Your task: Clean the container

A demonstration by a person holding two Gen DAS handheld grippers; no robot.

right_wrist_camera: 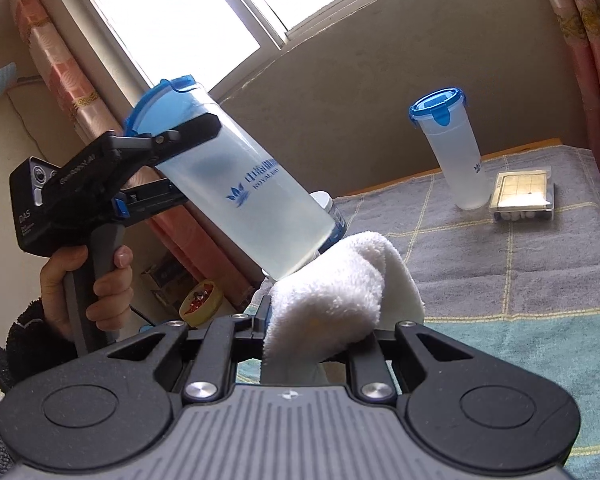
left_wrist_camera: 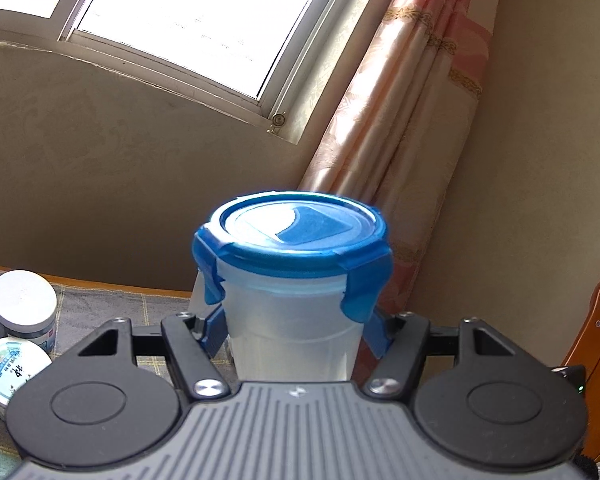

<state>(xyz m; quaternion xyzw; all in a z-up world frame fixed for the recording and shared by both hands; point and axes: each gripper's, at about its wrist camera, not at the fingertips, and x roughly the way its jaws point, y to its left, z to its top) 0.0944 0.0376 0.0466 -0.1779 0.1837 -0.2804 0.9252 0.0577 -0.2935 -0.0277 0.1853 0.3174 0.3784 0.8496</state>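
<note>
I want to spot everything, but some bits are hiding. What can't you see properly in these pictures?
- Right gripper fingers, right view: the towel covers them.
- Held cup, bottom edge, right view: hidden behind the towel.
- Held cup, lower part, left view: the left gripper body blocks it.
- Small jar, right view: mostly behind the held cup.
- Window outside, both views: washed out by glare.

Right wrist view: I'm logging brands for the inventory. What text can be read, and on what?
"ROYAL...": blue print on the held container, ending blurred; the characters above it are unreadable.
"DAS": on the left gripper body; the smaller lines beneath are too small.
Second container: blue logo only, text too small.
Left wrist view, round jar lid: characters blurred.
</note>
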